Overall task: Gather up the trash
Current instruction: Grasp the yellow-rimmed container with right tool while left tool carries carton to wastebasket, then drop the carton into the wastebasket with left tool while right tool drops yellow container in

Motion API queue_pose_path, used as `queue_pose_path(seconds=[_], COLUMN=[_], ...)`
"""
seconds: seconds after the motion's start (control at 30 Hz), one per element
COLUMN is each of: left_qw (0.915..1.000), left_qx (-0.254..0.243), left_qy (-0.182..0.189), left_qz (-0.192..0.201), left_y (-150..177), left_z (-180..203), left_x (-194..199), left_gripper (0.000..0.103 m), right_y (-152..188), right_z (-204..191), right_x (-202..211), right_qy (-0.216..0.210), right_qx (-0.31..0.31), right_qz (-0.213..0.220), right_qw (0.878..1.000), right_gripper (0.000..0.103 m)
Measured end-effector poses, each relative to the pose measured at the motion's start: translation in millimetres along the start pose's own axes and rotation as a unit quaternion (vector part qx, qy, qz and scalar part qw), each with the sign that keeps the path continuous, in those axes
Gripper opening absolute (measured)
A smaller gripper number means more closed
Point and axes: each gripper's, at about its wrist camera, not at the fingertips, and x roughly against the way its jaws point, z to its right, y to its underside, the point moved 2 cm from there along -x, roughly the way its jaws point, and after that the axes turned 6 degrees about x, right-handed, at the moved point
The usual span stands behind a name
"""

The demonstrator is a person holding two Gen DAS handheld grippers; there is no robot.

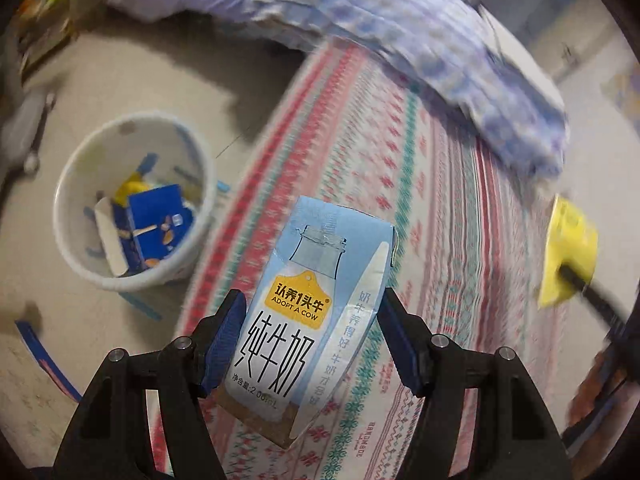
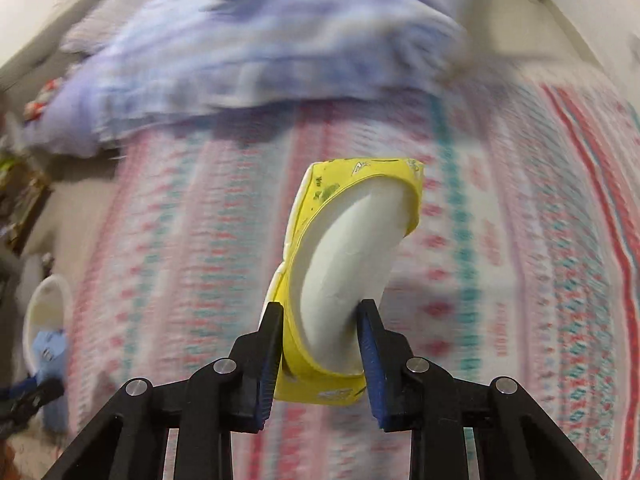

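Observation:
My left gripper (image 1: 312, 296) is shut on a light blue milk carton (image 1: 304, 304), held upright above the edge of a bed. Below and to its left a white trash bin (image 1: 120, 148) stands on the floor, with a blue box (image 1: 160, 220) and other scraps inside. My right gripper (image 2: 320, 306) is shut on a yellow and white packet (image 2: 344, 248), squeezed between the blue pads above the bed. In the left wrist view the same yellow packet (image 1: 568, 256) shows at the far right. The bin (image 2: 40, 304) appears at the left edge of the right wrist view.
A bed with a red, pink and teal patterned sheet (image 1: 420, 200) fills the middle. A crumpled lilac quilt (image 1: 360, 20) lies at its far end. Blue tape strips (image 1: 44, 356) lie on the beige floor near the bin. Clutter (image 1: 44, 24) sits at the top left.

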Motion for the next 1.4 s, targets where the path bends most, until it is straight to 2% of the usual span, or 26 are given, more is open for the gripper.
queue_pose_path(seconds=[0.1, 0.23, 0.37, 0.47, 0.6, 0.83, 1.0, 1.17, 1.23, 1.4], left_qw=[0.997, 0.9888, 0.9802, 0.9763, 0.974, 0.9646, 0.9624, 0.9653, 0.9679, 0.9665], left_qx=[0.07, 0.136, 0.187, 0.209, 0.219, 0.252, 0.257, 0.248, 0.238, 0.247], left_qy=[0.015, 0.003, 0.002, 0.014, 0.026, 0.036, 0.032, 0.012, 0.005, 0.008], left_qz=[0.027, 0.062, 0.065, 0.055, 0.05, 0.07, 0.081, 0.081, 0.079, 0.069], left_y=[-26, -49, -57, -61, -67, -79, -86, -92, -93, -90], left_z=[-46, -102, -137, -147, -150, -154, -156, -157, -157, -166], left_x=[22, 41, 34, 22, 7, -15, -26, -35, -34, -25], left_gripper=[0.07, 0.07, 0.07, 0.07, 0.07, 0.07, 0.07, 0.072, 0.076, 0.077], right_y=[-4, -4, 0, 2, 3, 3, 6, 7, 5, 2], right_z=[-36, -70, -90, -103, -119, -143, -155, -164, -169, -187], right_x=[0, -5, -14, -22, -27, -37, -49, -58, -61, -68], right_qy=[-0.016, -0.036, -0.049, -0.06, -0.081, -0.105, -0.108, -0.115, -0.116, -0.127], right_qx=[0.042, 0.078, 0.097, 0.105, 0.108, 0.114, 0.122, 0.125, 0.128, 0.141], right_qz=[0.007, 0.006, -0.003, -0.011, -0.015, -0.026, -0.037, -0.044, -0.044, -0.043], right_qw=[0.999, 0.996, 0.994, 0.993, 0.991, 0.988, 0.986, 0.984, 0.984, 0.981], right_gripper=[0.033, 0.033, 0.033, 0.033, 0.033, 0.033, 0.033, 0.033, 0.033, 0.034])
